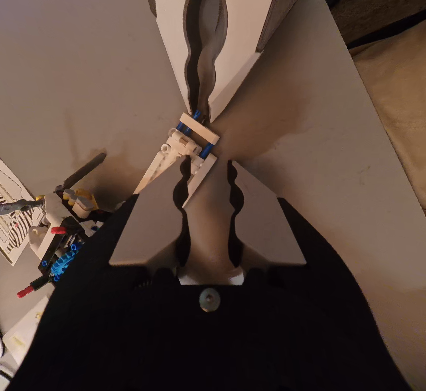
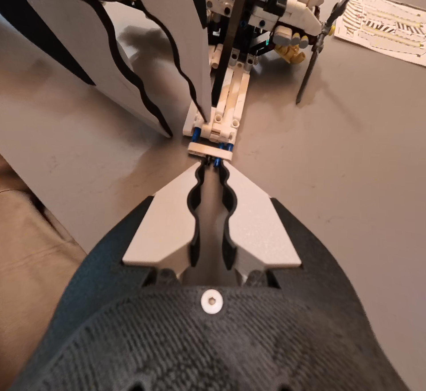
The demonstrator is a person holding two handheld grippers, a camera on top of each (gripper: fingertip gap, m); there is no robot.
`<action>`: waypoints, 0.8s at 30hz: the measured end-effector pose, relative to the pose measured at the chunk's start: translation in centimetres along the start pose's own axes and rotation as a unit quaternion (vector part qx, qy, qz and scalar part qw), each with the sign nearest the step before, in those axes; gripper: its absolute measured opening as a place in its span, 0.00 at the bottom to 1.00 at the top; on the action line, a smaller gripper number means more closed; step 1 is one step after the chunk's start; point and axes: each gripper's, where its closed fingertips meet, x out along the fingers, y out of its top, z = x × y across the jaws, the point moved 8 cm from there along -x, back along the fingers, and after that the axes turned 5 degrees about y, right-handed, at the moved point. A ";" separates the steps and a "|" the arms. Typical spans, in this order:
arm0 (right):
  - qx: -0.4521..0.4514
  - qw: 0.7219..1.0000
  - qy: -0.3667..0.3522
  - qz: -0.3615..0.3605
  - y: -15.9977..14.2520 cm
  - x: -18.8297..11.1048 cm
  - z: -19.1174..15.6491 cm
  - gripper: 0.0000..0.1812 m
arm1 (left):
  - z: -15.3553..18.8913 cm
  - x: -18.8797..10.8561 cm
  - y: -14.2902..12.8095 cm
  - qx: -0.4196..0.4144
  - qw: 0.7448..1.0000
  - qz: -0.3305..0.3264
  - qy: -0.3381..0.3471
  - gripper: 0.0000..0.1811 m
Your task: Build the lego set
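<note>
Left wrist view: the left gripper [image 1: 208, 160] stands with fingers apart, one tip pressing on the white tail [image 1: 182, 147] of the lego model [image 1: 62, 225] lying on the table [image 1: 69, 57]. To the right, the right gripper [image 2: 212, 163] is closed on a blue pin [image 2: 216, 162] at the white bar [image 2: 209, 150] (apparently mid-insertion). Next: a straight, steady push.

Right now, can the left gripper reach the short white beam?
Probably yes: the left gripper is open just short of the white beam; the right gripper holds only a blue pin beyond it.
</note>
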 end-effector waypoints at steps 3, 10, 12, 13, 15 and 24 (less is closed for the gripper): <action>-0.006 1.000 -0.004 -0.006 0.0 0.1 0.0 0.06 | 0.2 0.0 0.0 0.001 1.000 -0.002 -0.008 0.13; -0.004 1.000 -0.004 0.003 0.0 0.0 0.1 0.06 | 0.2 0.0 0.0 0.004 1.000 -0.001 -0.003 0.13; -0.006 1.000 -0.006 -0.001 0.0 0.0 0.1 0.06 | 0.2 0.0 0.0 0.010 1.000 -0.001 0.005 0.15; -0.008 1.000 -0.008 -0.003 0.0 0.1 0.0 0.06 | 0.1 -0.1 0.0 0.014 1.000 -0.002 0.012 0.17; -0.012 1.000 -0.011 -0.006 0.0 0.2 0.0 0.06 | -0.1 -0.3 -0.1 0.019 0.999 -0.003 0.027 0.22; -0.017 1.000 -0.012 0.002 0.0 0.0 -0.1 0.06 | -0.2 0.0 0.1 -0.003 1.000 0.000 0.007 0.24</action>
